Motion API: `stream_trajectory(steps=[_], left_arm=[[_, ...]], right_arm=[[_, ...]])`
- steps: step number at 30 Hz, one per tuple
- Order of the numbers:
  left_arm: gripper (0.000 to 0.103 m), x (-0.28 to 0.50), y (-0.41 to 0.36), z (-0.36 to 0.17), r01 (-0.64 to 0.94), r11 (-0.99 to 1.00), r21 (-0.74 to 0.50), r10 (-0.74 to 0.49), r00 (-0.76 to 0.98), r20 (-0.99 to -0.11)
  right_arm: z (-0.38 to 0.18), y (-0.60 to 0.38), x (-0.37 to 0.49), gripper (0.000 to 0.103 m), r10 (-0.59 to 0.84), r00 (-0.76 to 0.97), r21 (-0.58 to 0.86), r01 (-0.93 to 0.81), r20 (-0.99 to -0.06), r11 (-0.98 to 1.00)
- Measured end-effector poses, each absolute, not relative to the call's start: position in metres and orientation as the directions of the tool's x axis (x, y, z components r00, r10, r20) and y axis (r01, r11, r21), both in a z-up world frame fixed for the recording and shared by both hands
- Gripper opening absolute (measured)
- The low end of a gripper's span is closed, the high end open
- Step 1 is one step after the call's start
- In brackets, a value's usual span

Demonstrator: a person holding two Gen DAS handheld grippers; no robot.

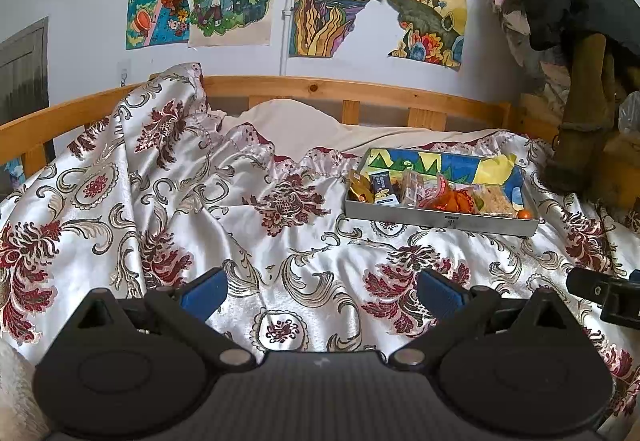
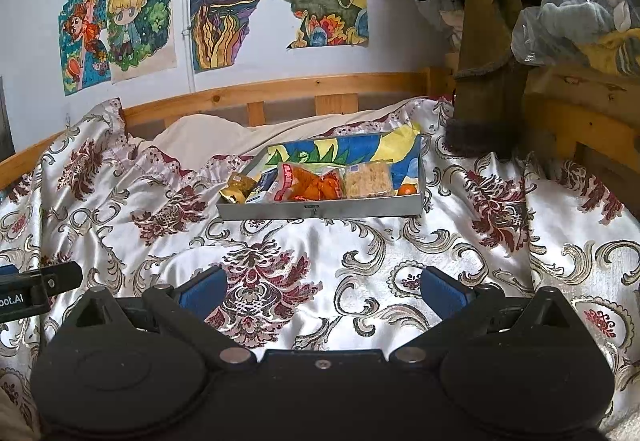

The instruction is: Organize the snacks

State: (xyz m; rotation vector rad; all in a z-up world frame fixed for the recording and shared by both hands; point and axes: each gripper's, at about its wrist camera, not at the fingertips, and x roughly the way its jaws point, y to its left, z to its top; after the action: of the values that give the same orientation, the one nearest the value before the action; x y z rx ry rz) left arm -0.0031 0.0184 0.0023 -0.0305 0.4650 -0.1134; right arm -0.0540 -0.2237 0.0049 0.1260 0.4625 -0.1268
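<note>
A: Where are the snacks?

B: All in the grey tray point(image 2: 320, 210) on the bed, resting on the flowered bedspread point(image 2: 360, 253) near the wooden headboard point(image 2: 280, 87). From the right wrist view I make out a gold packet point(image 2: 237, 188) at the left end, an orange-red bag point(image 2: 316, 183) in the middle, a pale rice-cracker pack point(image 2: 368, 179) beside it and a small orange fruit point(image 2: 407, 189) in the right corner. A colourful drawn sheet point(image 2: 340, 147) lines the back wall of the tray.

A: And the tools?

B: Both hang low over the bedspread, well short of the tray. The left tool point(image 1: 320, 295) has its blue pads apart with nothing between them, and the right tool point(image 2: 320, 295) stands the same way, spread and empty. Each one's edge shows in the other's view, so they sit side by side.

A: So which step is this?

B: I'd judge it either the very start or the very end: nothing lies loose on the bedspread, and nothing is held. The packs in the tray look heaped and overlapping, not lined up, so sorting inside it may be what's left.

A: What does the next move need?

B: A reach forward to the tray, likely by the right tool, which faces it more squarely. The packs are crinkly and piled, so it should pinch one top edge cleanly without dragging its neighbours
</note>
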Motion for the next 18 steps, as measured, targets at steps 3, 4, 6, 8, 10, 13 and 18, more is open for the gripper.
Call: stream_trajectory(steps=[3,4,6,8,10,13,18], left_arm=[[0.103,-0.0028,0.0185,0.0027,0.1,0.994,-0.053,-0.113,0.89,-0.442],[0.103,-0.0025,0.0188,0.0029,0.099,0.994,-0.053,-0.112,0.891,-0.441],[0.103,-0.0024,0.0192,0.0028,0.098,0.994,-0.053,-0.112,0.891,-0.441],[0.103,-0.0024,0.0191,0.003,0.098,0.994,-0.051,-0.111,0.89,-0.441],[0.103,-0.0024,0.0192,0.0031,0.099,0.994,-0.052,-0.112,0.89,-0.441],[0.103,-0.0025,0.019,0.0032,0.098,0.994,-0.053,-0.111,0.891,-0.441],[0.103,-0.0025,0.0191,0.0035,0.098,0.994,-0.052,-0.111,0.891,-0.44]], right_arm=[[0.0049,-0.2229,-0.0534,0.102,-0.094,0.885,0.089,0.15,-0.455,0.985],[0.0048,-0.2228,-0.0534,0.102,-0.094,0.885,0.088,0.15,-0.456,0.985],[0.0048,-0.2228,-0.0534,0.102,-0.096,0.885,0.088,0.152,-0.456,0.984],[0.0042,-0.2231,-0.0532,0.102,-0.096,0.884,0.087,0.152,-0.457,0.984],[0.0041,-0.2232,-0.053,0.102,-0.096,0.885,0.088,0.152,-0.456,0.985],[0.0039,-0.2232,-0.0531,0.102,-0.096,0.884,0.088,0.152,-0.457,0.984],[0.0044,-0.2236,-0.053,0.102,-0.095,0.884,0.087,0.151,-0.457,0.985]])
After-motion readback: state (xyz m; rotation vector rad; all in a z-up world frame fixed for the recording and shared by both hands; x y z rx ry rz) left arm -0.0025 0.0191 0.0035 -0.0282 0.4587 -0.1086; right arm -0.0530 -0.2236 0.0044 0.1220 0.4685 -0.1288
